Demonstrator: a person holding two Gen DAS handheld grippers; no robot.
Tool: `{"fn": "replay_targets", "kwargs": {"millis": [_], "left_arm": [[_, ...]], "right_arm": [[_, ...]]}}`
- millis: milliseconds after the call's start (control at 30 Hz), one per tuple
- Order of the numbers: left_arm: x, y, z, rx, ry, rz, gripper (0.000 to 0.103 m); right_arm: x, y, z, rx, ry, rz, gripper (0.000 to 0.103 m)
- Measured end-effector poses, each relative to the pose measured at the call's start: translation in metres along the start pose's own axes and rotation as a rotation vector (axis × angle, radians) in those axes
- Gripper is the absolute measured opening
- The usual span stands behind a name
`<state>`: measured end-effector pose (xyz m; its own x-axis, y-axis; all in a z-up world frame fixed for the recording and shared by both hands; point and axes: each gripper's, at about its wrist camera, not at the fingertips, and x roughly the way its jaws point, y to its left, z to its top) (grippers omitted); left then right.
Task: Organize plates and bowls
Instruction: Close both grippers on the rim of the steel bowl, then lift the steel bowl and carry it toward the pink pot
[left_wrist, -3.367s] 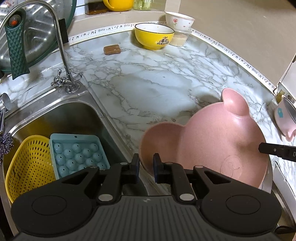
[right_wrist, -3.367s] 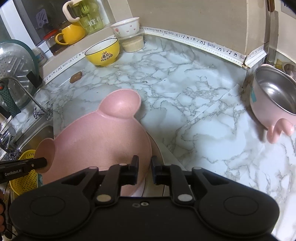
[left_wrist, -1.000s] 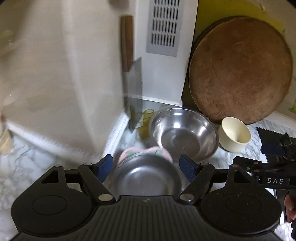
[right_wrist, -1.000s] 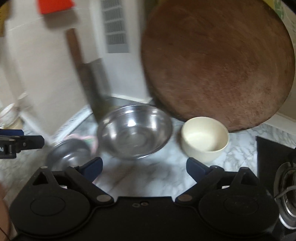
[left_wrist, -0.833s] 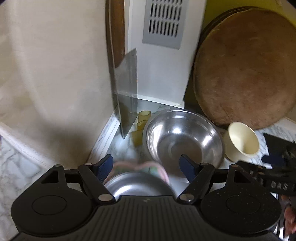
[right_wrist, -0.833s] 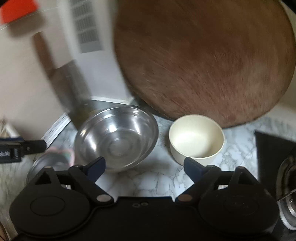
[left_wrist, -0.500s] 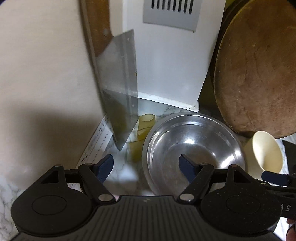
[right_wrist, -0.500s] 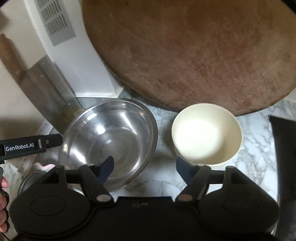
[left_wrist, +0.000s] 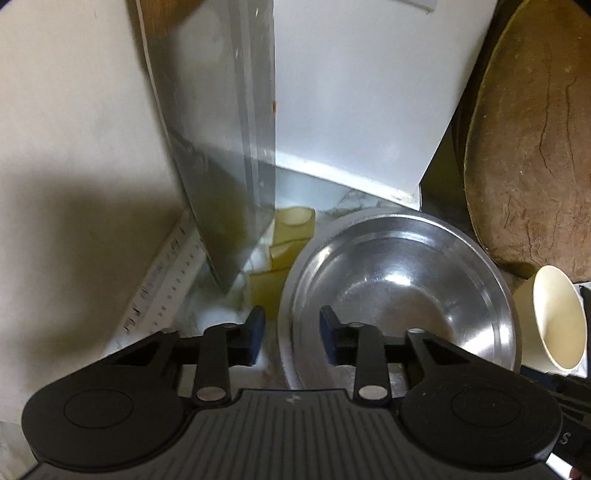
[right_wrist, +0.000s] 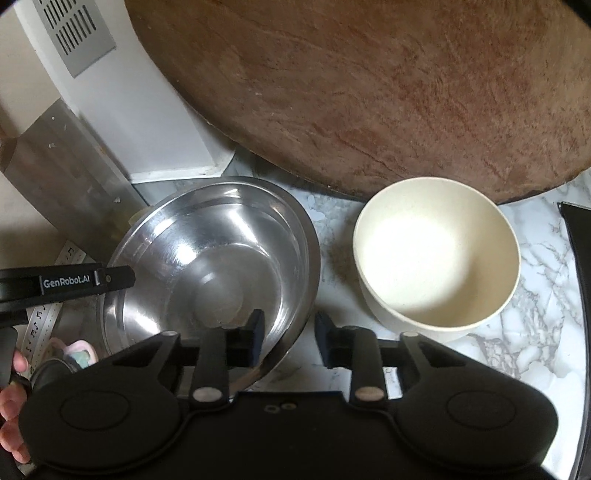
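Observation:
A large steel bowl (left_wrist: 399, 288) (right_wrist: 210, 273) stands on the marble counter in the corner. A cream bowl (right_wrist: 436, 266) (left_wrist: 557, 317) stands just right of it. My left gripper (left_wrist: 288, 332) is open, its fingers straddling the steel bowl's left rim without visibly pressing it. My right gripper (right_wrist: 288, 338) is open, its fingers straddling the same bowl's right rim. The left gripper's finger (right_wrist: 74, 282) shows over the bowl's left side in the right wrist view. A pink-rimmed steel bowl (right_wrist: 70, 354) peeks out at lower left.
A big round wooden board (right_wrist: 369, 92) (left_wrist: 532, 147) leans against the wall behind the bowls. A cleaver blade (left_wrist: 221, 147) hangs at the left by a white vented box (right_wrist: 122, 92). Yellow blocks (left_wrist: 284, 251) lie in the corner. A black stove edge (right_wrist: 580, 295) is at right.
Both grippers moved forward to the steel bowl and narrowed from wide open, each now straddling one side of its rim. Earlier they left the pink plate by the sink.

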<state>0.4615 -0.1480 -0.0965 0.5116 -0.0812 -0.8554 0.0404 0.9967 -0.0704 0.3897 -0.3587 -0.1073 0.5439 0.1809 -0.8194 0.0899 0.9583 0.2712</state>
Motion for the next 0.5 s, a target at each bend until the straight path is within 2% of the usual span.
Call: {"fn": "replay_targets", "kwargs": {"millis": [67,100,200,300,500], "left_arm": [[0.003,0.000,-0.001,-0.007,0.008,-0.005,0.026],[0.004,-0.001,-0.001,-0.002,0.010,-0.004,0.021],[0.004,-0.001,-0.002,0.000,0.006,0.007,0.017],[0.003,-0.001,-0.001,-0.005,0.008,0.005,0.016],[-0.011,-0.006,0.002,0.021,-0.036,0.010,0.015]], "right_arm": [[0.003,-0.002,-0.001,0.012,0.011,0.011,0.019],[0.003,-0.002,-0.001,0.020,0.010,0.018,0.019],[0.004,-0.002,-0.001,0.017,0.000,0.015,0.019],[0.003,-0.002,-0.002,0.016,-0.008,0.013,0.018],[-0.007,0.000,-0.003,0.002,-0.045,0.013,0.018]]}}
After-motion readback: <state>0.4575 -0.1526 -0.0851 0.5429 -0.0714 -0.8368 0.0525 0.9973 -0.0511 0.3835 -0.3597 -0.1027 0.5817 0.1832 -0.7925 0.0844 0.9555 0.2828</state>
